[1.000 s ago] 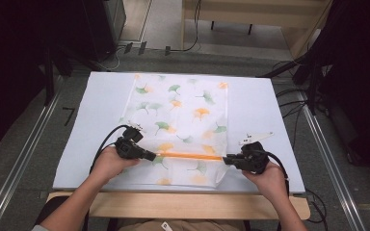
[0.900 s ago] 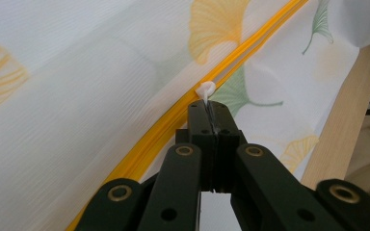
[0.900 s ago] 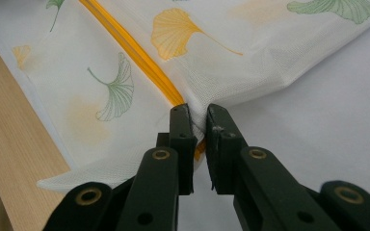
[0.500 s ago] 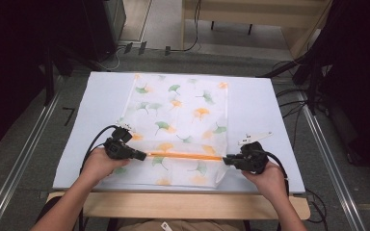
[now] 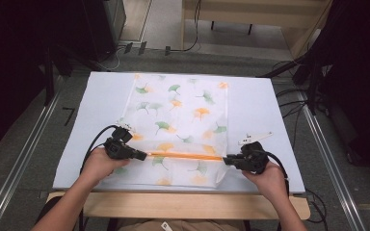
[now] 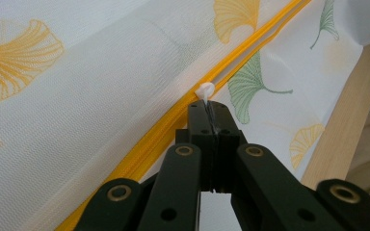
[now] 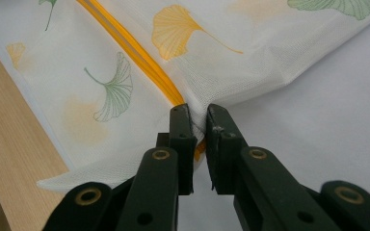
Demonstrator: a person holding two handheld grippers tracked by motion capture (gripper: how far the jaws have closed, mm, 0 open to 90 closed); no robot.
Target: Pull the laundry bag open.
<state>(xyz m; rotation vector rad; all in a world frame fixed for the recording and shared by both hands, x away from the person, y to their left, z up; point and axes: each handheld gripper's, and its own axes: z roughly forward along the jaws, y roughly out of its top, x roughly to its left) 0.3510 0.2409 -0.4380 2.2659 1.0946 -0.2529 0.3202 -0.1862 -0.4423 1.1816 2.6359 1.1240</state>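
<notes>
High view: mesh laundry bag (image 5: 180, 127), printed with ginkgo leaves, spread flat on pale worktop (image 5: 260, 115), orange zipper (image 5: 185, 156) running across its near end. Left gripper (image 5: 139, 155) pinched tight on white zipper pull (image 6: 204, 90), jaws fully closed, likely to draw the slider along. Right gripper (image 5: 227, 160) clamped on bag's edge fabric at zipper's far end, jaws nearly shut, presumably to keep the line taut. Beyond worktop: grey floor, cables, dark equipment, wooden furniture at back.
</notes>
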